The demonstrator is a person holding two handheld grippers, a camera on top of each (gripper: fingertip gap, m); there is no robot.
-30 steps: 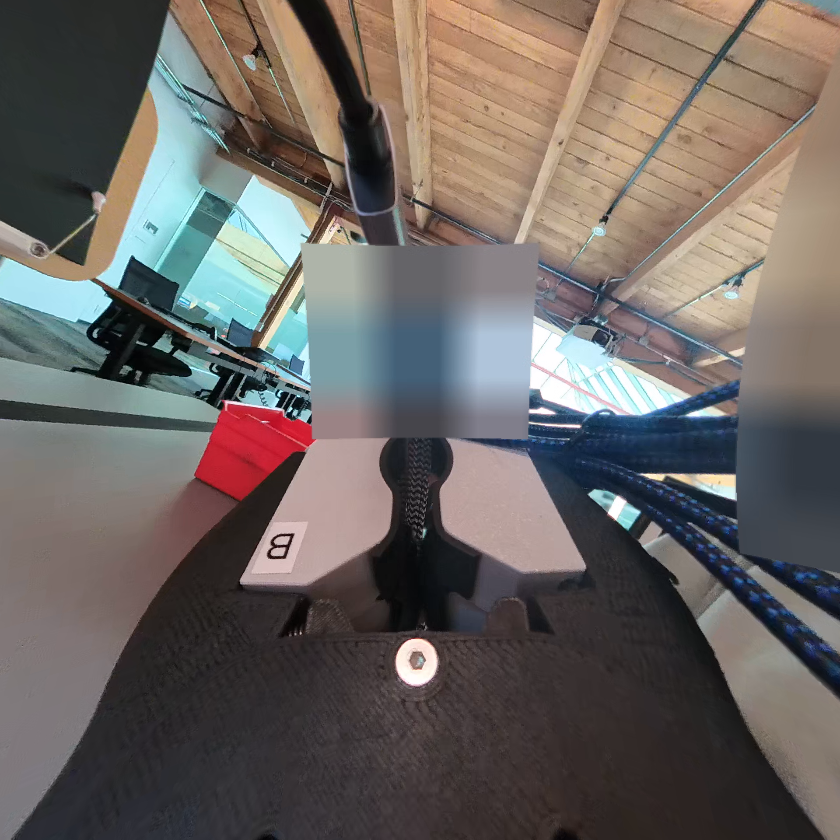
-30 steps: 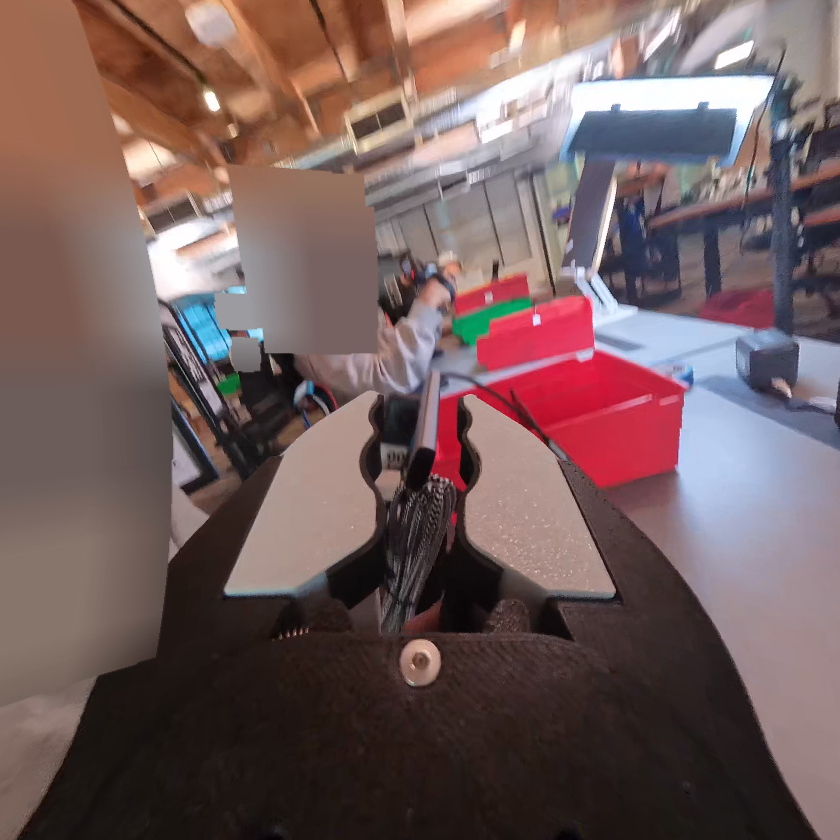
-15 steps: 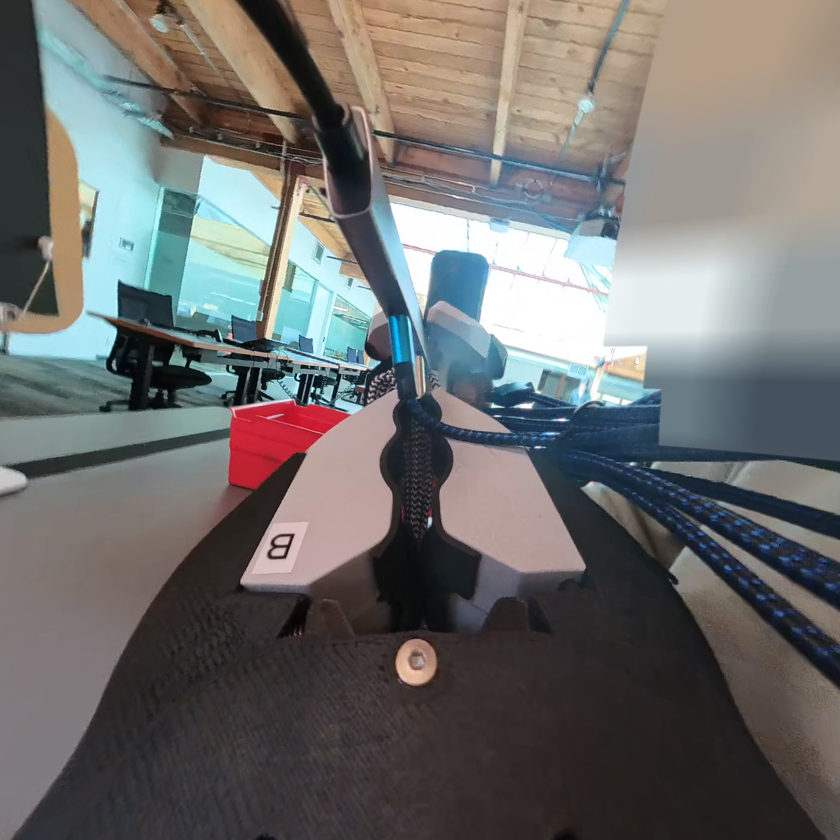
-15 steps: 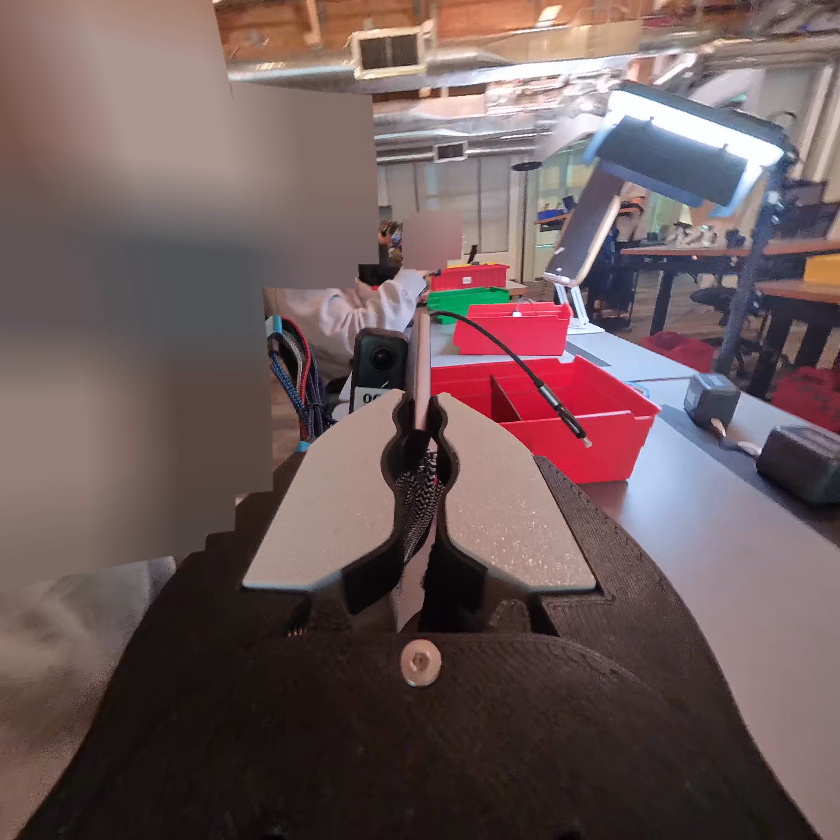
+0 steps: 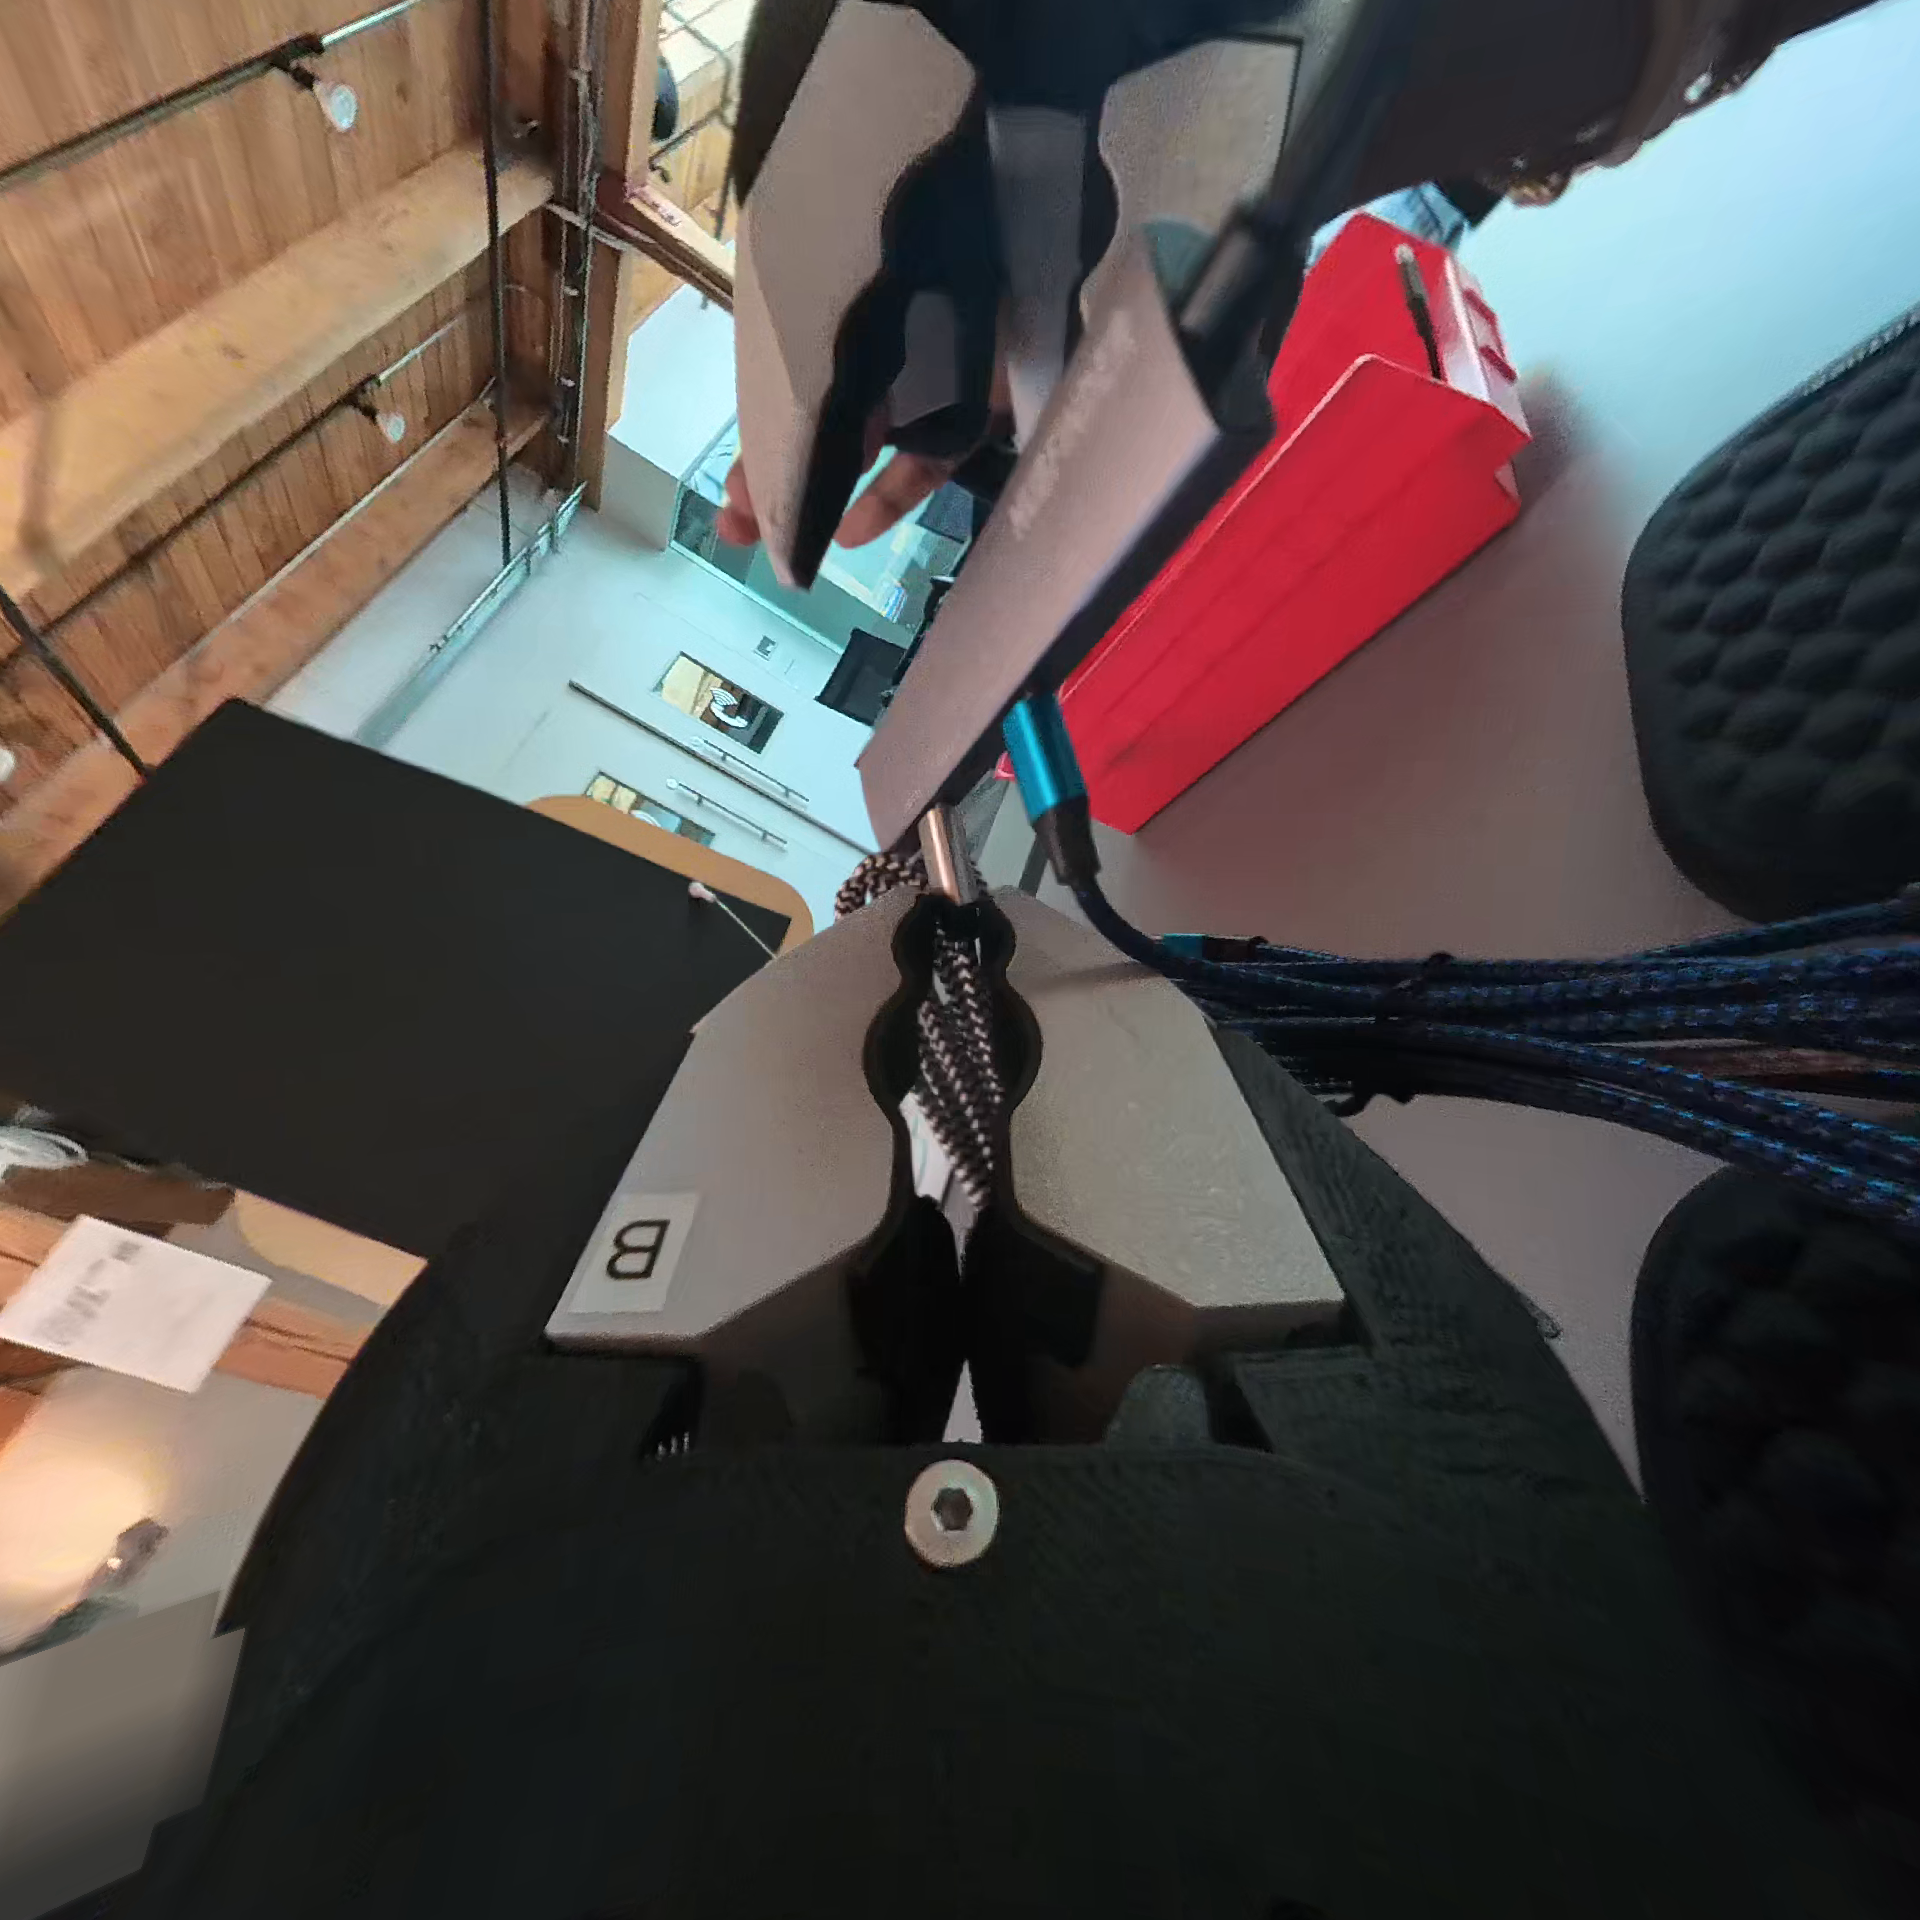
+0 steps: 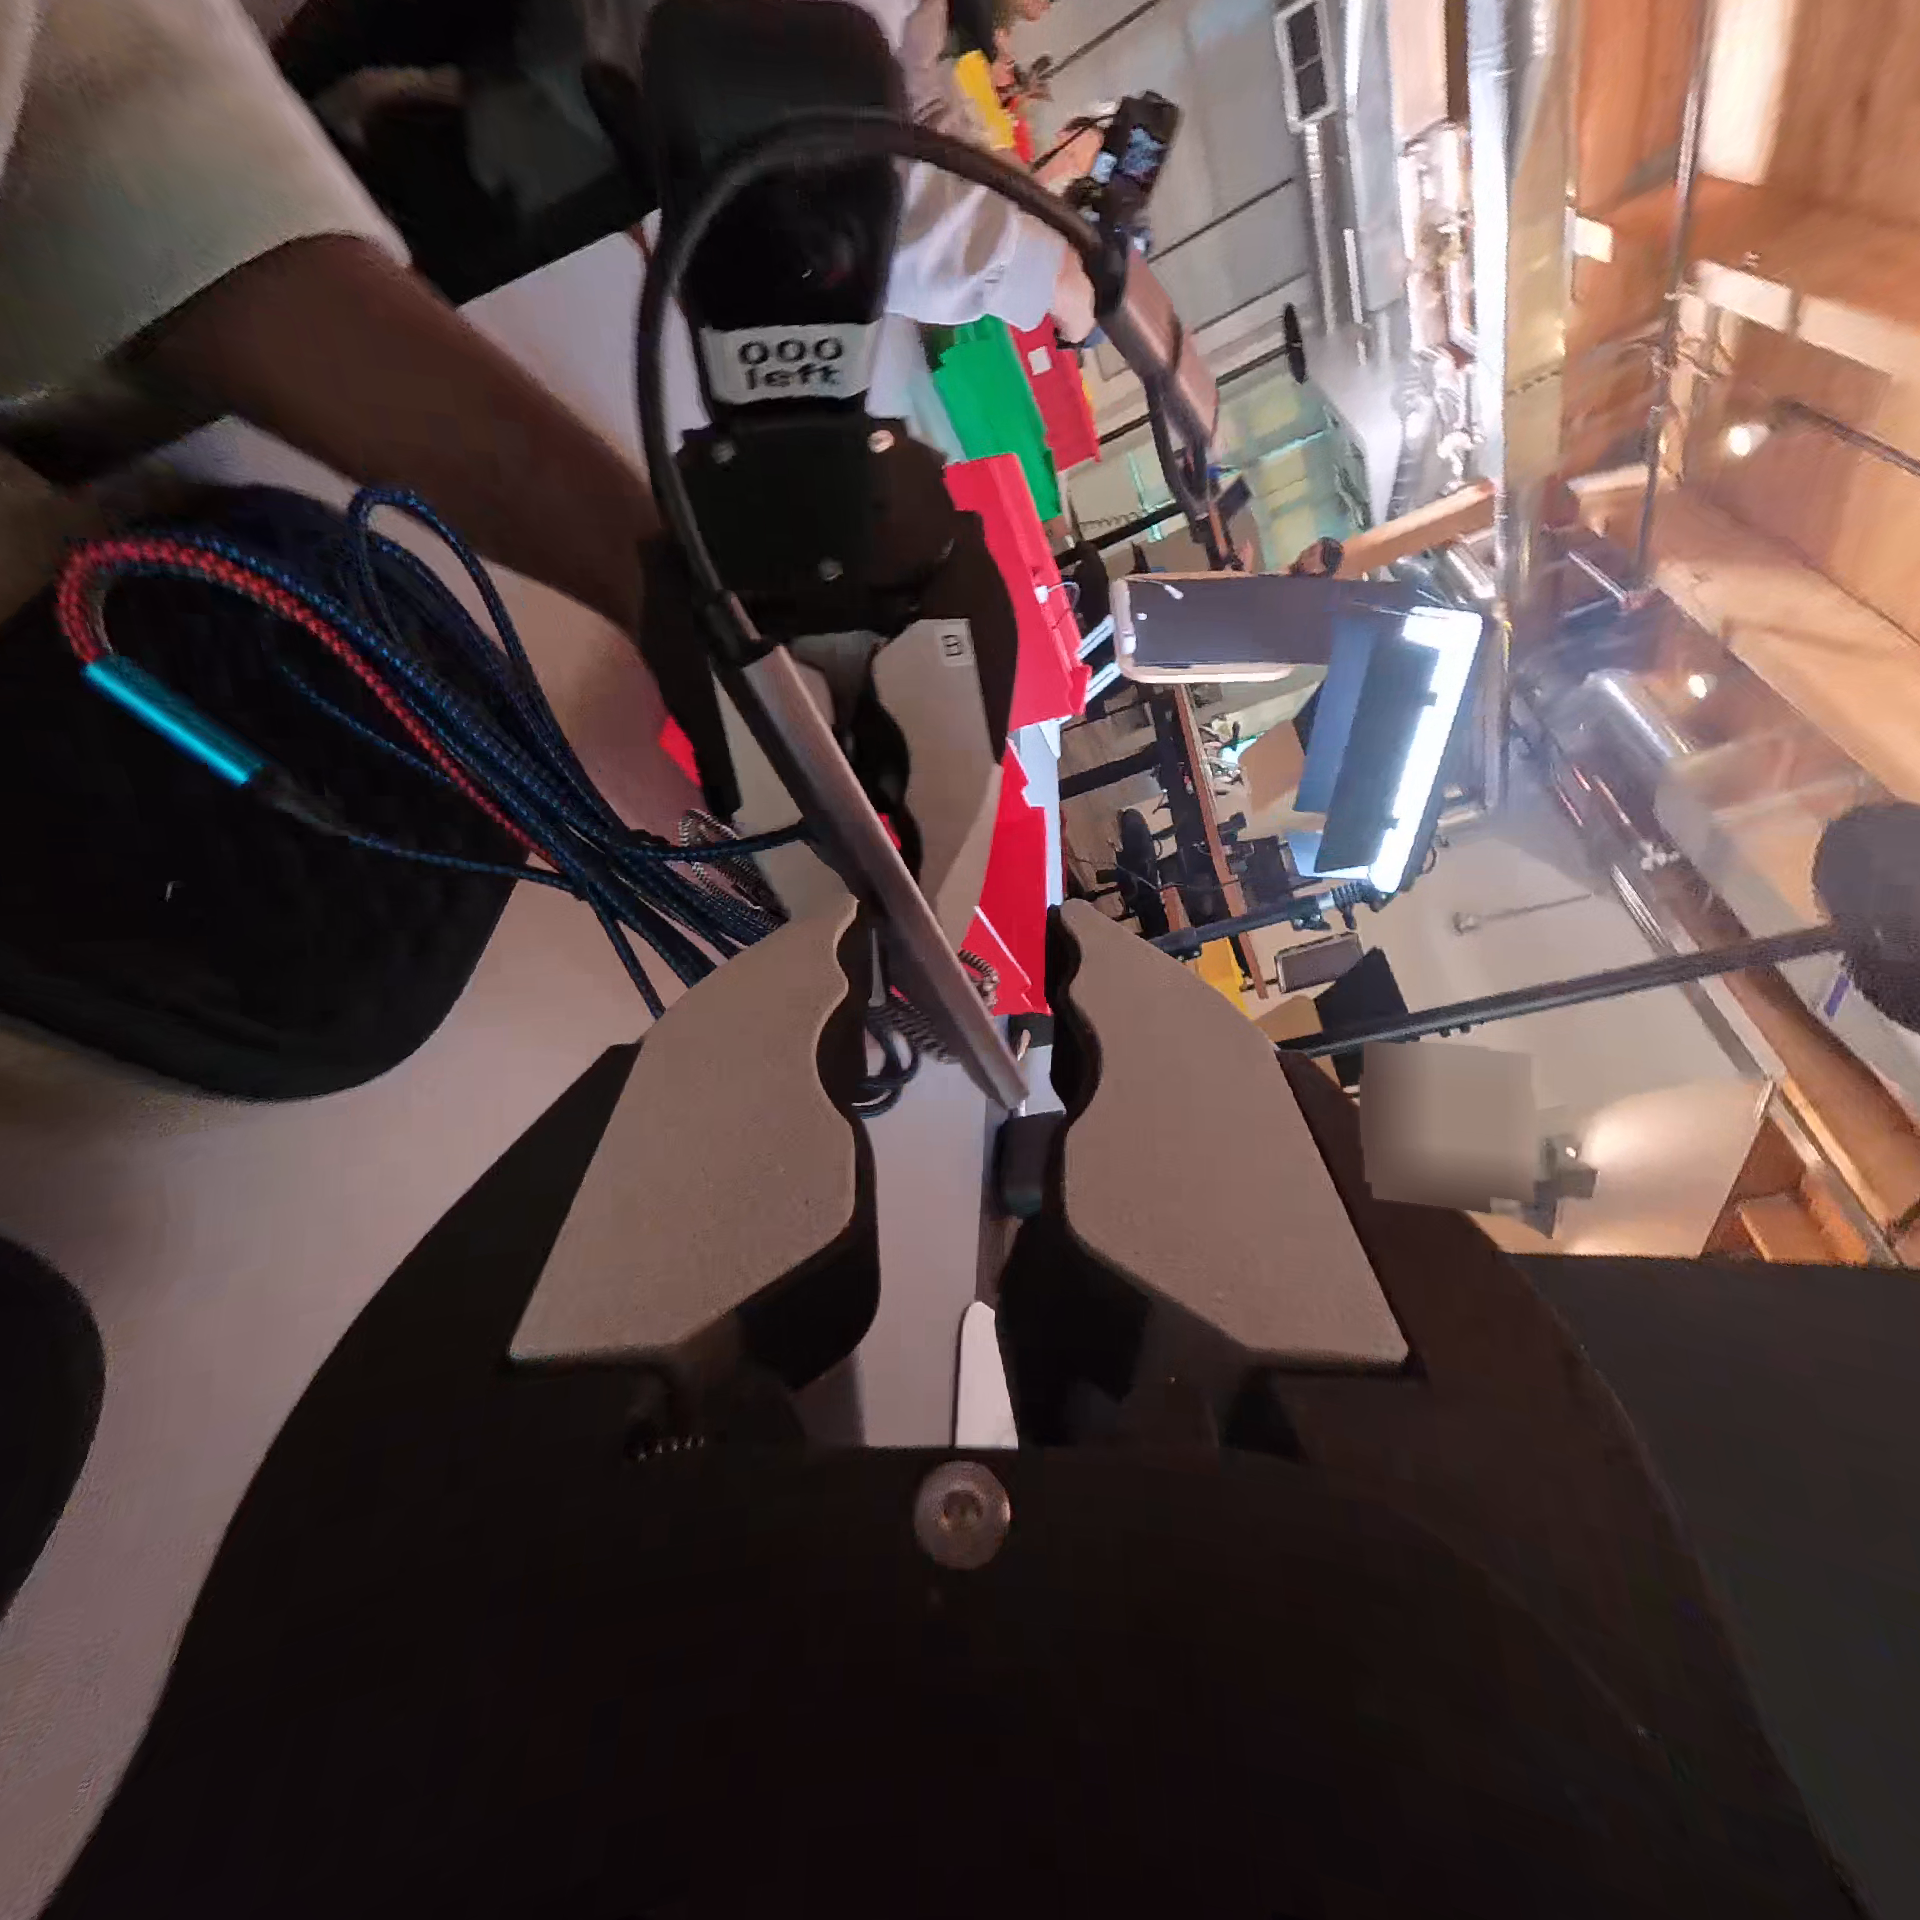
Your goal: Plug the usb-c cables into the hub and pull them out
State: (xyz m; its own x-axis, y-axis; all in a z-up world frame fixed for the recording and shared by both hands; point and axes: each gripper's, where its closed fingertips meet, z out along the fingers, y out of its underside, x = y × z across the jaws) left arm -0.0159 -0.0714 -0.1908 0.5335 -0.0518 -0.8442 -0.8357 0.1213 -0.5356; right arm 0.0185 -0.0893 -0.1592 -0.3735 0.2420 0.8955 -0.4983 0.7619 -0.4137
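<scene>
Both views have rolled sideways; the right tool (image 6: 956,987), closed on the hub (image 6: 894,914) half a second ago, now stands parted around it; the left tool (image 5: 951,914) has drawn close under the hub's end.

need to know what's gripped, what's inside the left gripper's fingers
A black-and-white braided cable runs between the shut left gripper, its silver plug poking out toward the grey hub. The pads' contact is hidden.

A smooth grey table (image 5: 1455,790) carried an open red plastic bin (image 5: 1299,561) and black dimpled foam pads (image 5: 1787,623).
</scene>
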